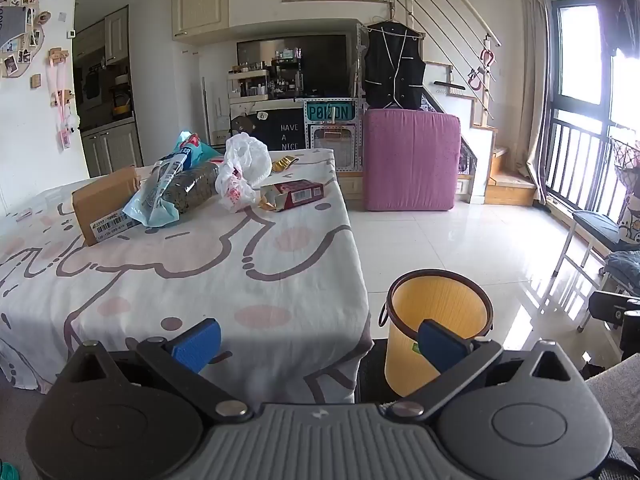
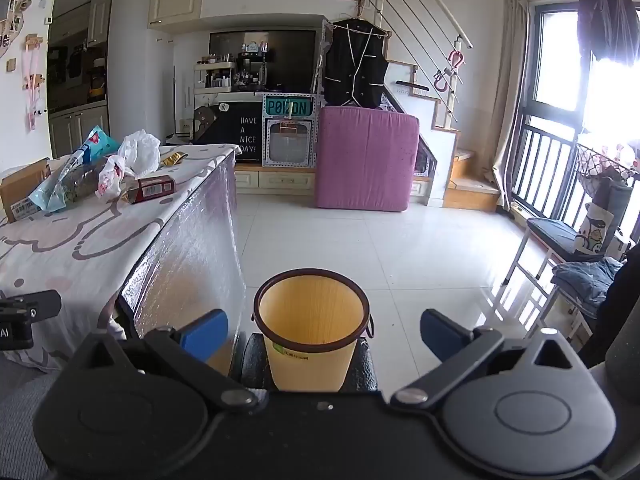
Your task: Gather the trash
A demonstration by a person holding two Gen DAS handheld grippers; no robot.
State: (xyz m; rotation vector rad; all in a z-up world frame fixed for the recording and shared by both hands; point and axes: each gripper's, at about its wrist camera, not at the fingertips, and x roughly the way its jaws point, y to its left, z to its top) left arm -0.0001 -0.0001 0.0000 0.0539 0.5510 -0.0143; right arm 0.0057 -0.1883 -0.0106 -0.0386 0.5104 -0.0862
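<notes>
White floor tiles [image 2: 360, 240] and a staircase with a metal railing [image 1: 440, 20] frame a sunlit loft living room, where a table draped in a cartoon-print cloth [image 1: 180, 264] carries the litter. Lying together at the table's far end are a cardboard box [image 1: 105, 206] with a shipping label, a blue plastic wrapper [image 1: 160, 184] over a dark packet [image 1: 196, 192], a crumpled white plastic bag [image 1: 242, 168], an opened red carton [image 1: 294, 194] and, beyond it, a scrap of gold foil [image 1: 285, 163]. An orange wastebasket [image 2: 312, 328] with a dark brown rim stands on a dark surface off the table's near corner; nothing shows in the part of its inside that can be seen. The left gripper [image 1: 318, 340] hangs above the cloth's near edge, its blue pads spread wide with nothing between them, well short of the rubbish. The right gripper [image 2: 324, 338] faces the wastebasket, its jaws likewise released and holding nothing, its two pads apart on either side of the basket's rim in that view. A pink cushion [image 1: 410, 160] leans upright against the stairs beneath a hanging black vest [image 1: 394, 68].
</notes>
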